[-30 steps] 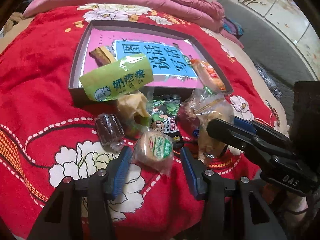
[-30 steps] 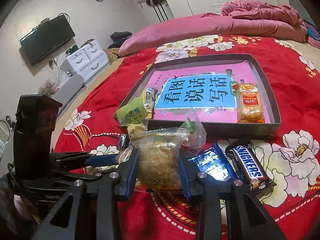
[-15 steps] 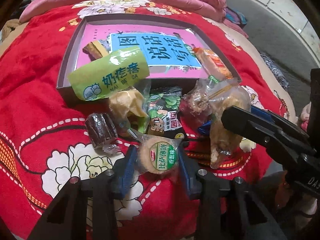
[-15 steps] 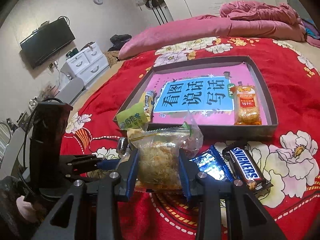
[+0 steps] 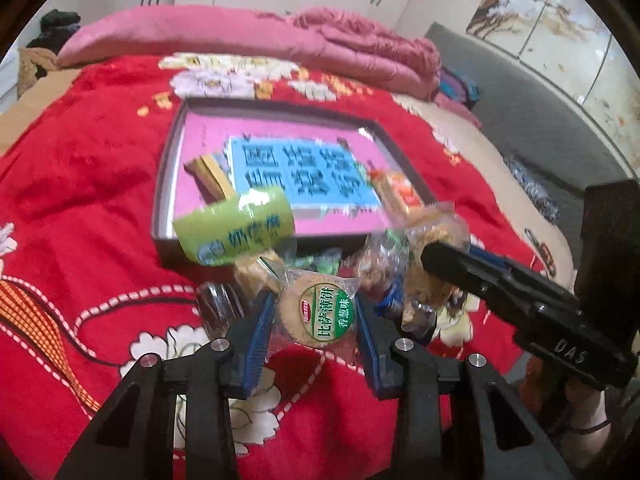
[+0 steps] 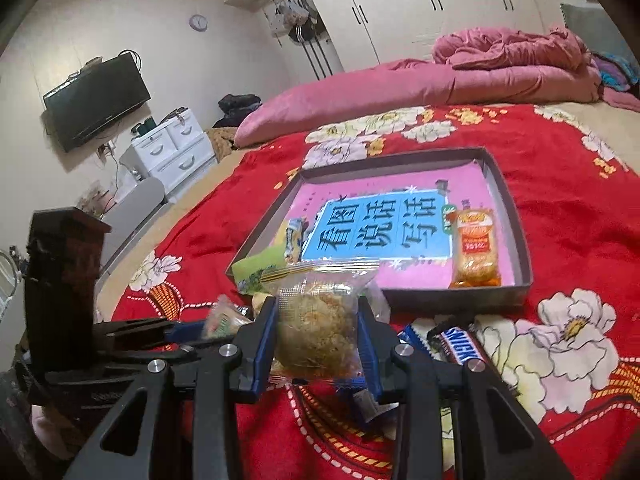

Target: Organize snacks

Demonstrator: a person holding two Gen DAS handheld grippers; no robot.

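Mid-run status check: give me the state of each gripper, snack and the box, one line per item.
left gripper: just closed, shut on the round biscuit pack.
right gripper: shut on the clear crumbly snack bag.
box: open-topped, on the red blanket.
orange snack pack: flat inside the box.
green packet: propped over the box's near rim.
Snickers bar: on the blanket, outside the box.

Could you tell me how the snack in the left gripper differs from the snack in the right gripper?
The round cracker bears a green label; the crumbly pastry sits in a plain clear bag. The cracker is flat and disc-shaped, the pastry lumpy. Both are clamped between blue pads.
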